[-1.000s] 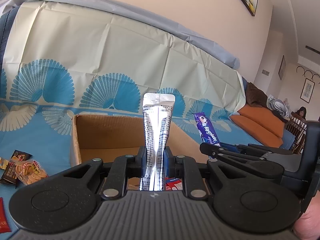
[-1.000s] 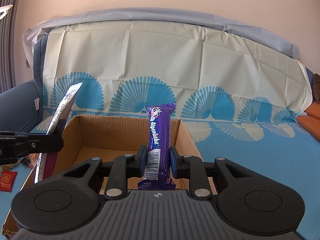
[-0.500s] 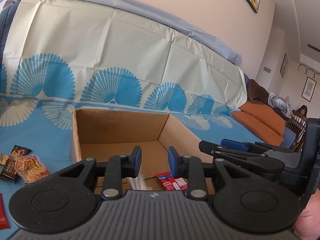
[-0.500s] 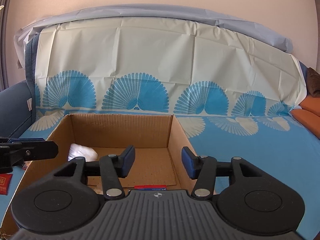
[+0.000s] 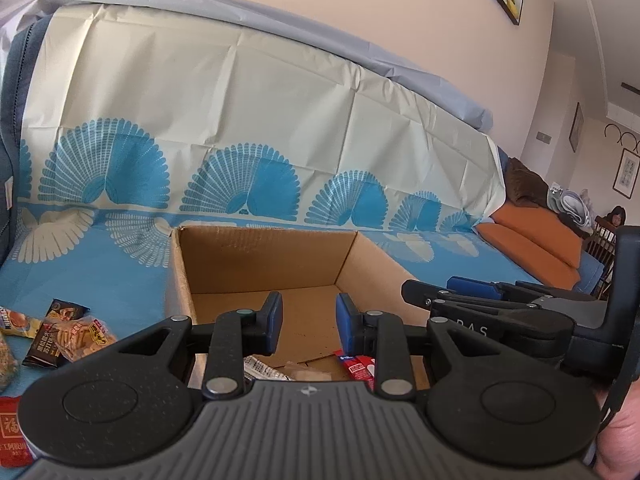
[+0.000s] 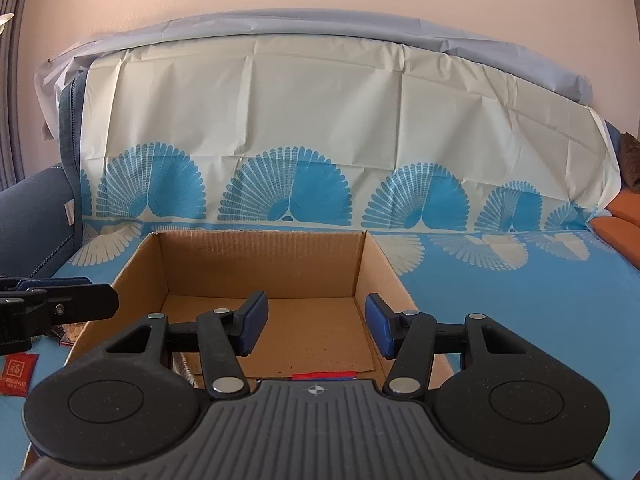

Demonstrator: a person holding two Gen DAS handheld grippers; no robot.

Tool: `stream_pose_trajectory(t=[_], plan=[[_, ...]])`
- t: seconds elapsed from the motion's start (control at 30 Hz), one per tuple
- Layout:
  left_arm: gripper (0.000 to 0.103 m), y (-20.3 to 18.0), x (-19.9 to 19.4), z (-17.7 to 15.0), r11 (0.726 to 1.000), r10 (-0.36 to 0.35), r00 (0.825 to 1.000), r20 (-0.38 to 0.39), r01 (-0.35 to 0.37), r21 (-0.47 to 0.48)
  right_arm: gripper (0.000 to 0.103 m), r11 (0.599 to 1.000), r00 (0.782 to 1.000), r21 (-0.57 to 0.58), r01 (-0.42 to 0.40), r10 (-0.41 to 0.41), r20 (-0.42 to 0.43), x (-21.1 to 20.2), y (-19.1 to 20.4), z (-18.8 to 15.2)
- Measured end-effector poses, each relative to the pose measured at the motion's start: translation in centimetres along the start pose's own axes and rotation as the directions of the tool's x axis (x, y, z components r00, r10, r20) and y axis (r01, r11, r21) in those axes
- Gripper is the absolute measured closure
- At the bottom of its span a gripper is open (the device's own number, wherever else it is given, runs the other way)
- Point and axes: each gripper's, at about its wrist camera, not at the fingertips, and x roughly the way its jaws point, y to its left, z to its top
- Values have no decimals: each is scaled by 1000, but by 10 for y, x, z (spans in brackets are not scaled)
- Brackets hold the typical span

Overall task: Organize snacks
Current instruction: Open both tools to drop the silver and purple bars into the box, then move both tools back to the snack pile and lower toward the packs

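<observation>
The left gripper [image 5: 309,322] hangs over the near edge of an open brown cardboard box [image 5: 264,258], its blue-padded fingers [image 5: 275,320] parted by a moderate gap with nothing between them. Just below and behind those fingers, on the box floor by the near wall, lie a silver printed snack wrapper [image 5: 262,369] and a red-and-white snack packet [image 5: 358,364] — both partly hidden by the gripper body. Off to this gripper's left, outside the box on the blue cloth with white fan pattern [image 5: 80,272], a small cluster of snack bags [image 5: 66,330] lies near the box's left wall, and a flat red packet with a gold character [image 5: 12,428] sits nearer the camera. The right gripper [image 6: 316,328] is held over the same box [image 6: 264,256], jaws spread wide and empty; a strip of the red packet [image 6: 324,376] shows just under its body, and a bit of silver wrapper [image 6: 185,370] shows under its left finger. In the right wrist view the left gripper's tip pokes in from the left beside the box wall — the two tools side by side, apart, with the right gripper [image 5: 472,294] seen at the box's right rim from the left wrist camera.
</observation>
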Motion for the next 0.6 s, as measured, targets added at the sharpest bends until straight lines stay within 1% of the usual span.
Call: stream_pose_trajectory(t=[0.17,0.23,0.27,0.37,0.43,0.5,0.57,0.6], plan=[[71,15,-14,-1,997,74,997,13,-74,-3,47,999,1000,42,-18,17,9,-2,14,3],[67,21,-23,-1,993,117,993,32,-117,-1,47,998,999,48,-31,30,25,-4,23,4],[64,23,-29,0,989,148,988,47,-149,9,47,998,999,48,-39,37,30,-5,29,5],[61,35,-46,5,981,188,980,62,-190,37,47,995,996,61,-75,73,42,-8,46,5],[61,46,-52,11,975,216,976,40,-217,49,47,992,993,65,-107,104,50,-11,60,5],[61,58,-56,14,963,259,966,6,-258,81,48,988,989,64,-138,135,57,-13,73,5],[61,74,-57,12,958,276,960,-40,-271,99,48,983,984,60,-172,169,64,-16,87,5],[61,85,-59,9,957,280,958,-56,-274,92,48,980,981,56,-189,185,67,-18,95,5]])
